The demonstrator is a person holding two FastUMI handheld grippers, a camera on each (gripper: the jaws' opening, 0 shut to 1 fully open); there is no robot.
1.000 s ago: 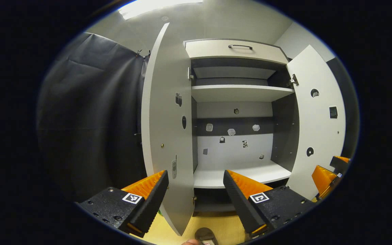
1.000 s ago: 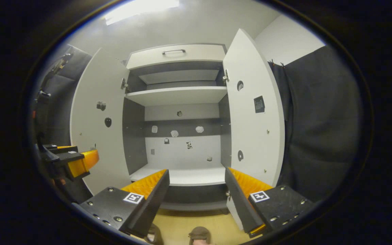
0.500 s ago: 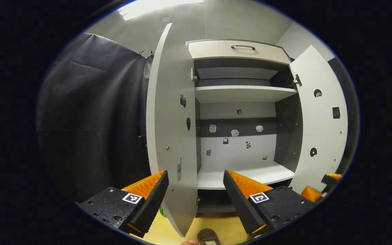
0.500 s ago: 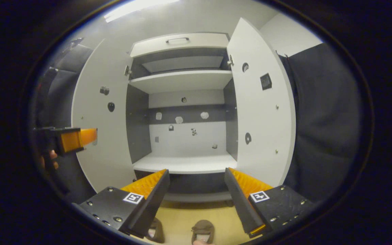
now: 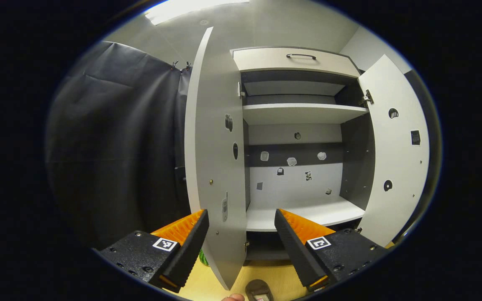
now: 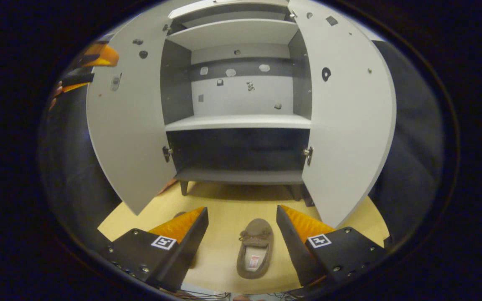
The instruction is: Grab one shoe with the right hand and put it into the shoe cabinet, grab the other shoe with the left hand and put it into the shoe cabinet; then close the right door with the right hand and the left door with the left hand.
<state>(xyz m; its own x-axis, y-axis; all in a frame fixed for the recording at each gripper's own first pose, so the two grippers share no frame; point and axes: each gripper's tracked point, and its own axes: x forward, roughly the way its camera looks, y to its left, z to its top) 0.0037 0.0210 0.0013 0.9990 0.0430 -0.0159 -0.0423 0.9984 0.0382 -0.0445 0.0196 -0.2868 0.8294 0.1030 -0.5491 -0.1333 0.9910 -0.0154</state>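
Note:
A brown slipper lies on the yellow floor, toe toward the cabinet. My right gripper hangs open above it, and the slipper shows between the two fingers without touching them. The toe of a second slipper peeks out behind the left finger. The shoe cabinet stands with both doors wide. My left gripper is open and empty, level with the middle shelf, its left finger beside the left door's edge. One slipper shows at the bottom.
The left door and right door flank the floor space in front of the cabinet. The dark lower compartment sits just above the floor. The left gripper and a hand are at the upper left.
My right gripper has tipped downward from the cabinet shelves to the floor, bringing the slipper between its fingers. The left gripper has drifted slightly; the cabinet sits a little further right in its view.

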